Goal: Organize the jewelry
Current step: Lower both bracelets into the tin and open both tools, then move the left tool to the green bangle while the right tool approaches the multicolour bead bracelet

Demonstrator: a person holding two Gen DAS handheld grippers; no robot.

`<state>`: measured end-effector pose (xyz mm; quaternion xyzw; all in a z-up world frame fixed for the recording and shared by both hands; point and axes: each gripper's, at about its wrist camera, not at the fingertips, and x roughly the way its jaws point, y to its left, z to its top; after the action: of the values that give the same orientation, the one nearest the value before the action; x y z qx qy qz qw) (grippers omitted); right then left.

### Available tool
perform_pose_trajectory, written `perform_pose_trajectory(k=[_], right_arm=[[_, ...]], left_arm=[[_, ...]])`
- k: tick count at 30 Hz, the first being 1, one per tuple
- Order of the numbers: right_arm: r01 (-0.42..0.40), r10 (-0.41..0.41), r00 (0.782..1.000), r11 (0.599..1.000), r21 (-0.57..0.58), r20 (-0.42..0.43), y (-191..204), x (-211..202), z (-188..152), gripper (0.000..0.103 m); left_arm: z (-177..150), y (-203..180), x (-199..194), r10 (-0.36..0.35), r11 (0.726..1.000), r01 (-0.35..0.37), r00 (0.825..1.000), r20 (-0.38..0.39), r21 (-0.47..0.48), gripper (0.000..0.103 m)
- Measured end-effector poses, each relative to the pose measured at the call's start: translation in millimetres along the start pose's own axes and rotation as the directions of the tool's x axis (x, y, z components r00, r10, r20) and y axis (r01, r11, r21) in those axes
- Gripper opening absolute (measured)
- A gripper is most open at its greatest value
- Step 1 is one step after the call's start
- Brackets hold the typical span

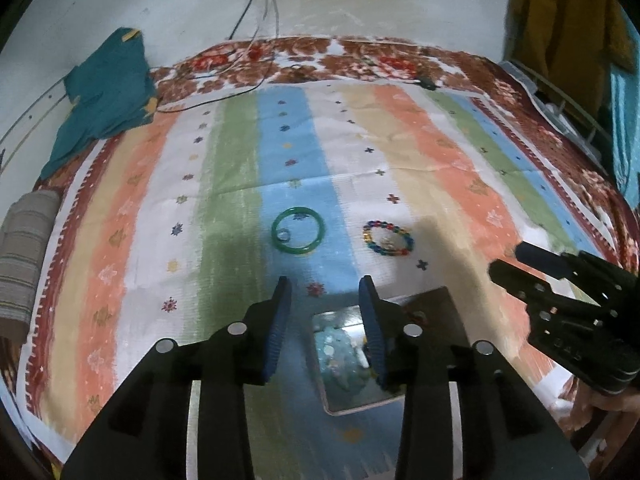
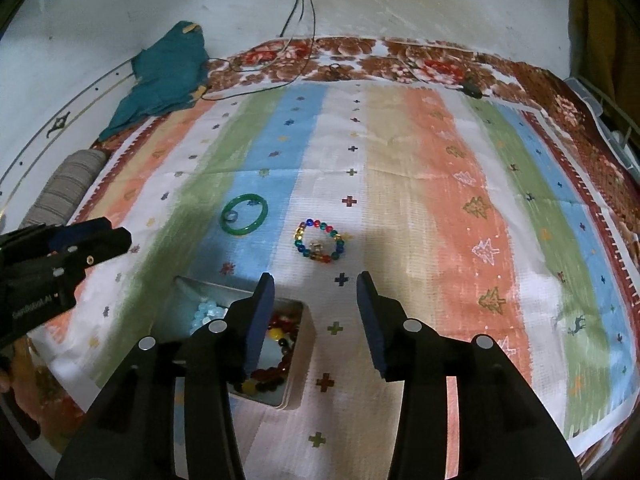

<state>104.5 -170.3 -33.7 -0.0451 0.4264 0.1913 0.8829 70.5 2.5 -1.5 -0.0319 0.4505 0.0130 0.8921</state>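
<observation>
Nearest your cameras sits the open rectangular metal tin (image 2: 298, 364) on the striped bed cover (image 1: 440, 168), already holding pale blue, red and yellow beads; take it as your landmark.

Your left tool (image 1: 324, 312) hangs over the tin's left half, jaws part open with nothing between them. Beyond the tin's far edge and slightly to its left lies the glossy green bangle (image 1: 298, 231), flat on the blue stripe with a small ring inside its loop. It lies almost straight ahead of that tool.

Beyond the tin's far right corner lies the multicoloured glass-bead bracelet (image 2: 319, 245), also flat, with a small gold-toned piece inside it. Your right tool (image 2: 316, 308) hovers just right of the tin, jaws likewise part open and empty, and the bracelet lies dead ahead of it.

So, as I judge it, each hand has its own piece ahead: left for the bangle, right for the beads.
</observation>
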Motion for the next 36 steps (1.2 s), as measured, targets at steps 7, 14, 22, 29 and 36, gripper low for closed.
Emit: perform_pose_trajectory(k=[7, 14, 22, 29, 36], right_arm=[[0.013, -0.014, 1.000, 1.000, -0.007, -0.023, -3.9, 13.3, 3.7, 0.046], [0.017, -0.018, 0.999, 1.000, -0.004, -0.039, -7.4, 24.5, 8.1, 0.058], [0.035, -0.034, 0.998, 0.999, 0.017, -0.048, -13.7, 38.0, 15.3, 0.065], [0.055, -0.055, 0.997, 0.998, -0.001, -0.060, -11.3, 55.1, 20.9, 0.067], [0.080, -0.080, 0.995, 0.997, 0.001, -0.065, -17.9, 65.0, 25.9, 0.071]], left_arm=[[7.6, 13.6, 11.4, 0.015, 0.999, -0.015, 1.000, -0.007, -0.050, 0.045], [12.8, 19.6, 31.4, 0.054, 0.997, -0.056, 0.998, -0.032, -0.059, 0.054], [22.8, 26.3, 42.7, 0.083, 0.995, -0.085, 0.996, -0.029, -0.052, 0.061], [30.6, 28.6, 63.6, 0.115, 0.992, -0.118, 0.992, -0.059, -0.044, 0.063], [38.2, 28.5, 80.8, 0.126, 0.990, -0.130, 0.989, -0.082, -0.046, 0.071]])
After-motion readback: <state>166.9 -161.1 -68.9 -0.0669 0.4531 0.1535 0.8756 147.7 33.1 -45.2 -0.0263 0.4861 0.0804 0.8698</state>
